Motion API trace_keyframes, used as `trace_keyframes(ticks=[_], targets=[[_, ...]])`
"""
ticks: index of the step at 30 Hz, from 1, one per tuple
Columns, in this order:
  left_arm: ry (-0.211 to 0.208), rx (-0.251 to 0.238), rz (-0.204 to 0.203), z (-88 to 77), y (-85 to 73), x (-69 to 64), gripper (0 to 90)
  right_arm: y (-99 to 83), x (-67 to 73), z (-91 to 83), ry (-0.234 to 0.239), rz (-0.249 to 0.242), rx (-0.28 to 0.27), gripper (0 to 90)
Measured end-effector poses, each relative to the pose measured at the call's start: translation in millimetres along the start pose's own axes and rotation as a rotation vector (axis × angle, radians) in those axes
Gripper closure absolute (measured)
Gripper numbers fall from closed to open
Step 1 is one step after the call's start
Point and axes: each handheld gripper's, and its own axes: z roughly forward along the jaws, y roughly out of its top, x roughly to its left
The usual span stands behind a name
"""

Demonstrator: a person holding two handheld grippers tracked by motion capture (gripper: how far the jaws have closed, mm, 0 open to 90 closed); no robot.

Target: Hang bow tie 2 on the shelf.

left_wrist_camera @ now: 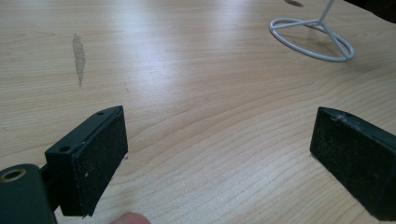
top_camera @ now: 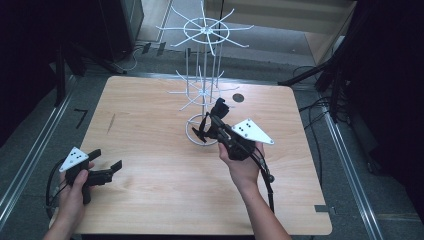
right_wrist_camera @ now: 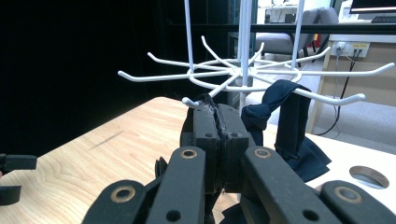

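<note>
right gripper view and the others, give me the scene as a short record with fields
surface: wooden table
rack: white wire rack with hook arms, standing on a ring base toward the table's far side
cloth: dark cloth strip, looped over one of the rack's lower hooks, its end hanging down
right gripper: right gripper at the rack's lower tier, jaws closed together on a piece of the cloth
left gripper: left gripper low over the table near its left front corner, jaws wide apart, nothing between them

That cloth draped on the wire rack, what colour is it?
Dark navy, nearly black, plain; the cloth shows best in the right gripper view.
</note>
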Motion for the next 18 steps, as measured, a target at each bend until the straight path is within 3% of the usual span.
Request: trace_keyframes(ticks=[18], targets=[[-0.001, 0.002, 0.0, 0.0, 0.1, 0.3, 4.7, -6.8, -1.3, 22.1, -0.014, 0.006, -0.004, 89.5]])
